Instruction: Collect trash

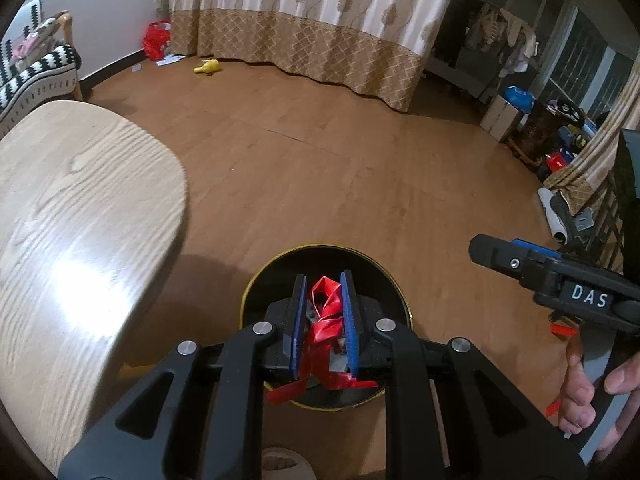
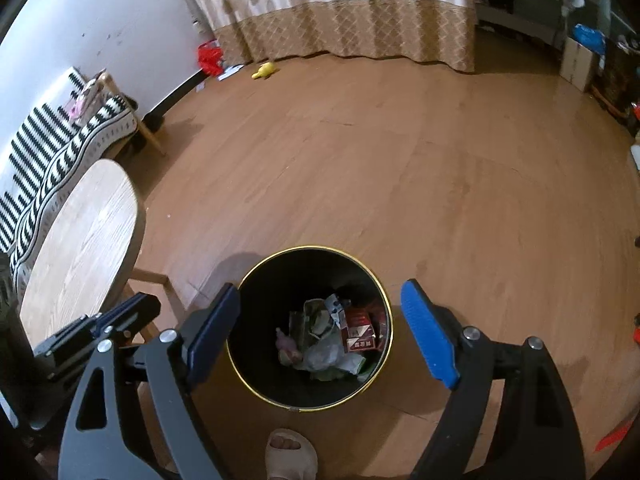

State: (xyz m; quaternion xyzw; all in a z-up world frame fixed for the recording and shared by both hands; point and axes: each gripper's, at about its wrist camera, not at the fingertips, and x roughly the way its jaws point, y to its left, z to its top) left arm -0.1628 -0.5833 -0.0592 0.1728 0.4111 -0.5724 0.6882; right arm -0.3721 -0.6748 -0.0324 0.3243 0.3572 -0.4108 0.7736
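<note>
Now at the drop-off step: left gripper (image 1: 323, 312) pinching a red wrapper (image 1: 328, 316) above the bin (image 2: 256, 392), right gripper (image 2: 324, 332) spread and empty over it; next, loosen the pinch to release.

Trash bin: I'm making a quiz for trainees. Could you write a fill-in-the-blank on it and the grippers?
1. The left gripper is shut on a crumpled ____ wrapper.
2. The right gripper has its jaws ____.
3. The black bin has a ____ rim.
4. The bin stands on the ____.

Missing: red; open; gold; floor
</note>
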